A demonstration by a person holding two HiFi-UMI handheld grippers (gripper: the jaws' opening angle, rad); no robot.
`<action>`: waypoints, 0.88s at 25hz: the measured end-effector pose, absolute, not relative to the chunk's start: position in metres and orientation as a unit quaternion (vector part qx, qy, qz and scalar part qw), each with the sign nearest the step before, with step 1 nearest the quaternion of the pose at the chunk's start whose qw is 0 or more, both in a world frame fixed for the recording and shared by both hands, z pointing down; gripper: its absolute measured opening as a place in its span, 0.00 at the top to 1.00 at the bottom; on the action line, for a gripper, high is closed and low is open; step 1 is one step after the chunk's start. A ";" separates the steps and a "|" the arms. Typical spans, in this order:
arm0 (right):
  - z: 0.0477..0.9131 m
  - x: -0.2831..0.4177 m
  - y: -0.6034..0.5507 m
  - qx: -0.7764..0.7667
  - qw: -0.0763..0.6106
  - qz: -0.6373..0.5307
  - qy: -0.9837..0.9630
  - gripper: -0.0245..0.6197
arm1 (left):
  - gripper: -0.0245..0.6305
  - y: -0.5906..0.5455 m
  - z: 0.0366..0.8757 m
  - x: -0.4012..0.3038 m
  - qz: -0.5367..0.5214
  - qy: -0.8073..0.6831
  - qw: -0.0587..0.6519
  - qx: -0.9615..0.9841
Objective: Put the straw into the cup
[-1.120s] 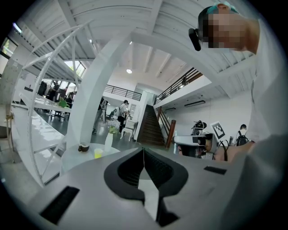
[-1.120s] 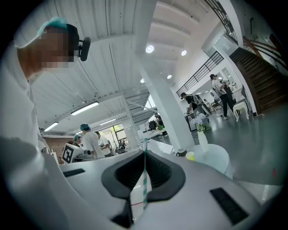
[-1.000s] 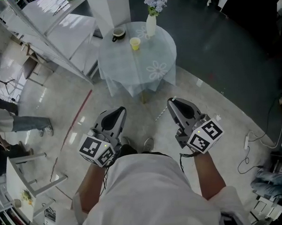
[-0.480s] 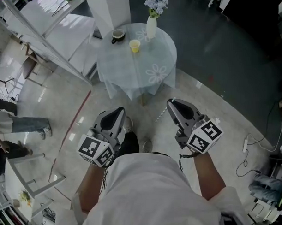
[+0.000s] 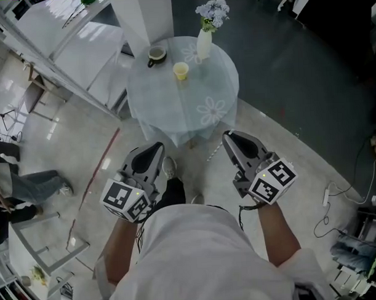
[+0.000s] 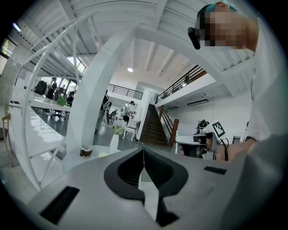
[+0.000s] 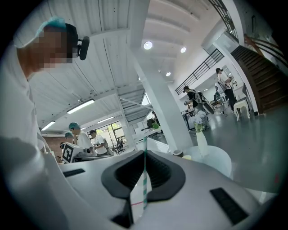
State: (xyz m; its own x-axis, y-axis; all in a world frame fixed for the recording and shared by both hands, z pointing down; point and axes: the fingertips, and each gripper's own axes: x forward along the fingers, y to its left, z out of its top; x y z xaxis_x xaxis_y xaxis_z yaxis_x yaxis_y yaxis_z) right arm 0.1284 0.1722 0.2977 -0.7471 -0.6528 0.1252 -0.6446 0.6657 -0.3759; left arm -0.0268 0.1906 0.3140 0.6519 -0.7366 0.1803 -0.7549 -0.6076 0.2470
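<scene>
Presently: the straw (image 7: 144,150) is a thin white tube with evenly spaced green bands. It runs straight and upright in the right gripper view. In the head view only a short striped length (image 5: 213,152) shows, slanting down and to the left from the tip of the right gripper (image 5: 227,136).

Right gripper (image 7: 144,167): the jaws are closed onto the straw, and the dark pads press it from both sides. It is pinched partway along its length. The upper end rises above the jaw tips, and the lower part passes down through the slot towards the camera.

Left gripper (image 6: 143,167): the jaws are closed together with only a hairline seam between the pads and nothing in them. In the head view it (image 5: 158,146) sits level with the right gripper, and the two are well apart.

Both grippers are held over the floor, short of the near edge of the round bench (image 5: 174,107), which is draped in a pale cloth.

The yellow cup (image 5: 181,70) stands upright on the bench towards the far side, well apart from the straw. A white vase (image 5: 203,44) with flowers stands at the far edge. A dark cup (image 5: 156,54) stands at the far left edge.
</scene>
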 end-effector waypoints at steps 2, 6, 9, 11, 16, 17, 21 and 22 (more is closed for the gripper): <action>0.300 0.123 0.158 -0.356 0.007 -0.205 0.911 0.91 | 0.93 0.174 0.315 -0.031 0.029 -0.414 0.155 0.897; 0.308 0.110 0.128 -0.359 0.001 -0.213 0.909 0.91 | 0.93 0.143 0.322 -0.041 0.027 -0.411 0.167 0.896; 0.315 0.101 0.105 -0.363 -0.004 -0.218 0.906 0.91 | 0.93 0.121 0.329 -0.051 0.029 -0.407 0.172 0.897; 0.318 0.095 0.091 -0.365 -0.006 -0.220 0.905 0.91 | 0.93 0.106 0.332 -0.058 0.031 -0.405 0.175 0.897; 0.324 0.079 0.056 -0.370 -0.010 -0.227 0.901 0.92 | 0.93 0.070 0.339 -0.074 0.033 -0.400 0.182 0.898; 0.324 0.075 0.051 -0.371 -0.011 -0.229 0.900 0.91 | 0.93 0.064 0.340 -0.076 0.035 -0.398 0.185 0.898; 0.325 0.062 0.027 -0.375 -0.013 -0.233 0.897 0.91 | 0.93 0.038 0.342 -0.087 0.036 -0.392 0.189 0.900; 0.325 0.060 0.021 -0.377 -0.013 -0.233 0.896 0.91 | 0.93 0.032 0.342 -0.089 0.035 -0.391 0.189 0.900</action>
State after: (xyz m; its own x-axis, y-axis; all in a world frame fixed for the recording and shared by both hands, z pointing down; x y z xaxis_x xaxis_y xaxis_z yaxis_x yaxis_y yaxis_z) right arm 0.0596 0.0209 0.3254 -0.7158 -0.6693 0.1994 -0.6817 0.6076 -0.4076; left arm -0.0893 0.0318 0.3423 0.6924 -0.6898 0.2116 -0.7166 -0.6231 0.3134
